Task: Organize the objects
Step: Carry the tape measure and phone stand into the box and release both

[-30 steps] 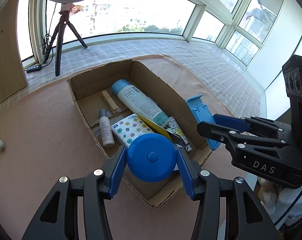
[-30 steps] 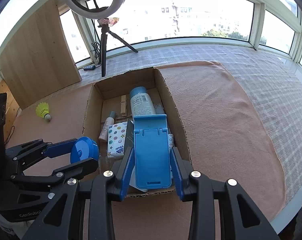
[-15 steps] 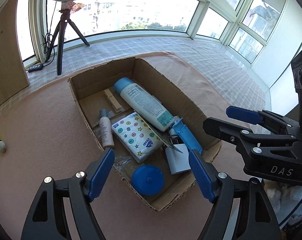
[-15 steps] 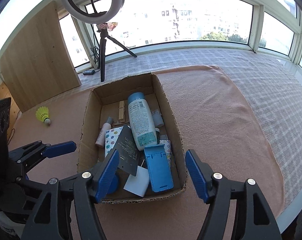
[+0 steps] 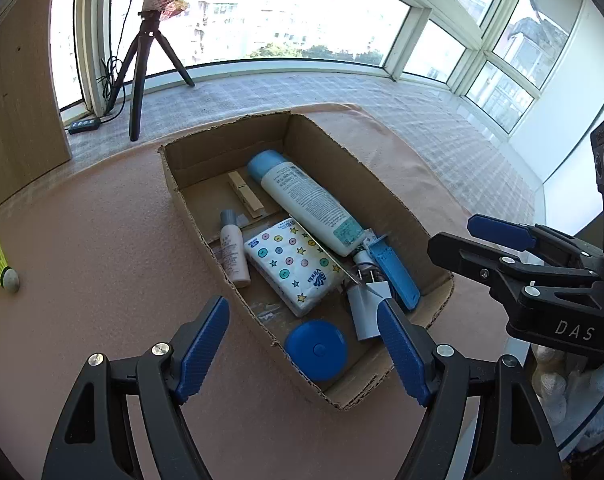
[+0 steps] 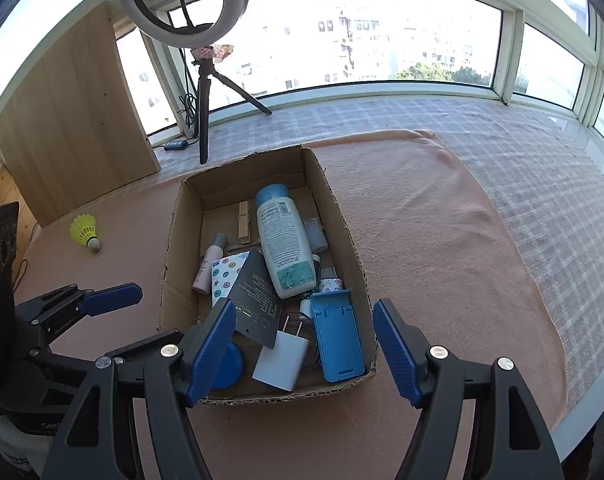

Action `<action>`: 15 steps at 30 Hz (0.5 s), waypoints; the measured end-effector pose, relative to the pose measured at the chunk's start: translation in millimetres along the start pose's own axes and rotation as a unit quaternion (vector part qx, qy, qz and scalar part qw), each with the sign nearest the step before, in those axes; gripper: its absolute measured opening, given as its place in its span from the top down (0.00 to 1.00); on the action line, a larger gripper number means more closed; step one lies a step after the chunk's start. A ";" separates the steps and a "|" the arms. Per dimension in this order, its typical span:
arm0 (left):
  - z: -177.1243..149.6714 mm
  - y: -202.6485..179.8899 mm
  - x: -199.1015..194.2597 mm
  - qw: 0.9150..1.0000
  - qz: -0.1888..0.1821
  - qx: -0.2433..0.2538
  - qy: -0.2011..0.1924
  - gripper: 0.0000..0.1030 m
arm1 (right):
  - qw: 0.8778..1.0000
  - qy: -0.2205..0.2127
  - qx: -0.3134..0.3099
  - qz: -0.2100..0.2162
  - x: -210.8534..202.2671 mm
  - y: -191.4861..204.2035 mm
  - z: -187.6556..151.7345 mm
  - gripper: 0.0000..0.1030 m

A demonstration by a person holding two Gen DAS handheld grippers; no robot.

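Grippers, left (image 5: 302,340) and right (image 6: 304,344), hover wide apart and empty above the filled cardboard box (image 5: 386,196).

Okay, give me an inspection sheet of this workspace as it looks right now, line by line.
Surface: peach blanket over checked cloth.
Job's things: open cardboard box holds round blue case, blue plastic stand, white bottle, tissue pack, white charger.
Clutter: yellow shuttlecock outside the box.
Grippers: left gripper and right gripper open, empty.
Cables: ring-light lead by tripod.
Surroundings: bay windows.
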State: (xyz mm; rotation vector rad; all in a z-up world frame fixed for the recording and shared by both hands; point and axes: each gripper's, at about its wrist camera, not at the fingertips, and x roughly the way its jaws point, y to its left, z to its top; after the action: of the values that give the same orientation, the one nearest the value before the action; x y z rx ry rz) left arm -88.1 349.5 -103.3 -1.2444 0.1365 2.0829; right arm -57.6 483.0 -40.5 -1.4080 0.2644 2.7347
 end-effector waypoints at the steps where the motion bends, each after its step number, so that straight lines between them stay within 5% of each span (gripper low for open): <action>1: -0.9 2.5 -0.7 1.000 0.002 -0.002 0.001 0.23 | 1.000 0.000 0.001 0.001 -0.3 0.9 0.0 0.34; 15: -13.4 69.6 -30.5 0.997 0.046 -0.068 -0.011 0.23 | 1.000 0.001 -0.012 0.023 -2.4 32.6 -3.7 0.34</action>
State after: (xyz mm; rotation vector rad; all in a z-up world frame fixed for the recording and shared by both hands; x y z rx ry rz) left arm -111.6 276.0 -103.2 -1.3170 0.0424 2.2171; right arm -57.3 450.4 -36.5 -1.4268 0.2683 2.7819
